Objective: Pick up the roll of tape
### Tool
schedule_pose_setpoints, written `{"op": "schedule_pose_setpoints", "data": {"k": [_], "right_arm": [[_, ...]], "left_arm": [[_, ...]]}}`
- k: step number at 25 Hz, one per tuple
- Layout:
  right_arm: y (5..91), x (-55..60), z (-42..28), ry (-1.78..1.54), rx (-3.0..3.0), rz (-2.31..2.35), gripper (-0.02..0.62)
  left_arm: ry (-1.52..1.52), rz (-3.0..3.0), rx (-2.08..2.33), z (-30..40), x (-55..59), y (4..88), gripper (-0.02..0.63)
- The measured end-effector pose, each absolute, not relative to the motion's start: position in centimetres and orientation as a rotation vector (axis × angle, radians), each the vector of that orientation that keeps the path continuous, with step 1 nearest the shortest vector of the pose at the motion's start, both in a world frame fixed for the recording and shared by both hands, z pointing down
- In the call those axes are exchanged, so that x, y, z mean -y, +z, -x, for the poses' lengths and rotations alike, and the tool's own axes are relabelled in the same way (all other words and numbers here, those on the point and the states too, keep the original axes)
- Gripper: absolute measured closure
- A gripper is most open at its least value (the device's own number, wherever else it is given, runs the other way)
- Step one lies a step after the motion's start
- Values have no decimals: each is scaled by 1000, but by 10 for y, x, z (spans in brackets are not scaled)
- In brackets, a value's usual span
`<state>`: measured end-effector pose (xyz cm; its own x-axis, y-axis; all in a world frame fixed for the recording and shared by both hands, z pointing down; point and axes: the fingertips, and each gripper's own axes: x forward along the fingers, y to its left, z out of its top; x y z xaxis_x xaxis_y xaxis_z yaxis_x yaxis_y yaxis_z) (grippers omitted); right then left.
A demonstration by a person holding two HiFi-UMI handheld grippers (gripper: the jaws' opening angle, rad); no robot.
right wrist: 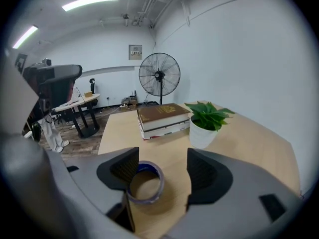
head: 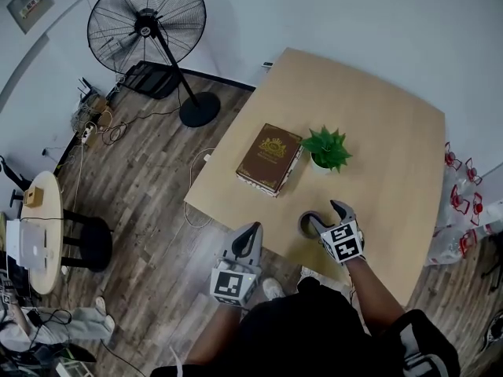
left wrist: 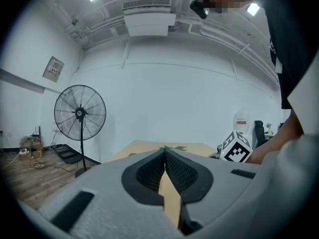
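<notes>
The roll of tape [head: 306,225] lies flat on the wooden table [head: 377,124], close to its near edge. In the right gripper view the roll [right wrist: 144,183] sits low between the jaws, against the left one, and no pad presses on it. My right gripper [head: 326,214] [right wrist: 162,158] is open and points down at the roll. My left gripper [head: 250,234] hangs off the table's near edge over the floor. Its jaws [left wrist: 165,153] meet at the tips with nothing between them.
A brown book [head: 269,158] and a small potted plant [head: 328,149] stand further back on the table. On the floor to the left are a pedestal fan [head: 147,22], a small round table [head: 39,226], a black stool [head: 90,242] and cables.
</notes>
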<state>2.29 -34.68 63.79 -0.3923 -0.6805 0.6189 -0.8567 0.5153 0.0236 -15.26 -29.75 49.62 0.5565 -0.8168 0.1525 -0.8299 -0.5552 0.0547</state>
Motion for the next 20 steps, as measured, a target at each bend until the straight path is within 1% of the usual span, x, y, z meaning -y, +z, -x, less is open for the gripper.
{"op": "schedule_pose_setpoints", "data": {"k": [18, 20], "right_arm": [[735, 354, -30, 560, 2010, -1078, 313], [738, 357, -29, 548, 2009, -1071, 330]], "left_arm": [[184, -2624, 1470, 157, 304, 500, 601], [187, -2616, 1472, 158, 304, 501, 601]]}}
